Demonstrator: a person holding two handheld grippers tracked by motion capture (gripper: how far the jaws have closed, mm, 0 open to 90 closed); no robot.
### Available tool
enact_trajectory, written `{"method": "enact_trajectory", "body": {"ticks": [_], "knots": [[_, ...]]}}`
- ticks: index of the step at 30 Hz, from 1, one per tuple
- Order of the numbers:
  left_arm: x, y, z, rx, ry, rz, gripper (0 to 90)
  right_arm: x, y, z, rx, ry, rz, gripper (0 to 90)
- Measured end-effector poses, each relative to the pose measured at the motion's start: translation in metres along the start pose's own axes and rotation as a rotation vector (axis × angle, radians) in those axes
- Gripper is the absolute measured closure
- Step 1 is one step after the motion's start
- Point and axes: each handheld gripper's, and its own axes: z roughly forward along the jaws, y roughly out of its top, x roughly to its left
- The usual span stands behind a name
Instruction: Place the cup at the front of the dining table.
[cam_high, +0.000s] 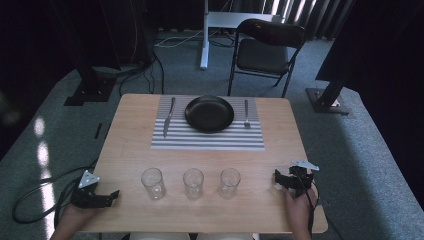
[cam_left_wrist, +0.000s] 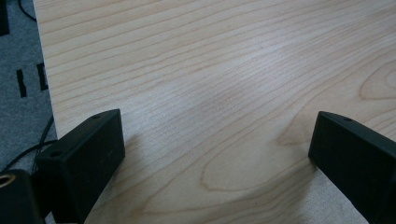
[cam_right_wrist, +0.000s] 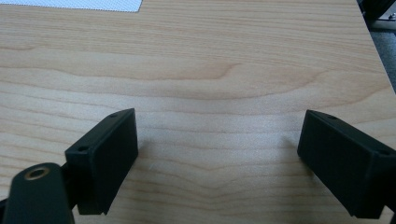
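Both grippers wide open and empty at the near table corners, three glasses lined up between them

Left gripper (cam_high: 100, 199) at 7 o'clock on the table (cam_high: 280, 135) edge, right gripper (cam_high: 290, 179) at 5 o'clock, jaws apart with only bare wood between; left glass (cam_high: 152, 183), middle glass (cam_high: 193, 183), right glass (cam_high: 229, 182) stand upright in a row near 6 o'clock, black plate (cam_high: 209, 113) with knife (cam_high: 169, 115) and fork (cam_high: 246, 113) on the striped placemat (cam_high: 207, 140) at 12; risk: glasses stand near each other, so a wide jaw coming in sideways likely clips a neighbour or tips one, smooth glass may slip

high view overlooks table (cam_high: 200, 210), gripper views close above its wood
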Motion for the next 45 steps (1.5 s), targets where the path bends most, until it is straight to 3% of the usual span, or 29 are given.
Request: {"method": "enact_trajectory", "body": {"ticks": [10, 21, 26, 33, 37, 45], "knots": [[0.001, -0.003, -0.004, 0.006, -0.020, 0.019, 4.5, 0.000, 0.000, 0.000, 0.000, 0.000, 0.000, 11.7], [-0.001, -0.003, -0.012, -0.019, -0.035, 0.038, 4.6, 0.000, 0.000, 0.000, 0.000, 0.000, 0.000, 11.6], [-0.004, 0.001, -0.015, -0.021, -0.055, 0.053, 4.6, 0.000, 0.000, 0.000, 0.000, 0.000, 0.000, 11.6], [-0.008, 0.010, -0.025, -0.060, -0.081, 0.054, 4.6, 0.000, 0.000, 0.000, 0.000, 0.000, 0.000, 11.6], [-0.014, 0.017, -0.032, -0.079, -0.113, 0.076, 4.6, 0.000, 0.000, 0.000, 0.000, 0.000, 0.000, 11.6], [-0.022, 0.027, -0.038, -0.096, -0.138, 0.114, 4.6, 0.000, 0.000, 0.000, 0.000, 0.000, -0.001, 11.6]]}}
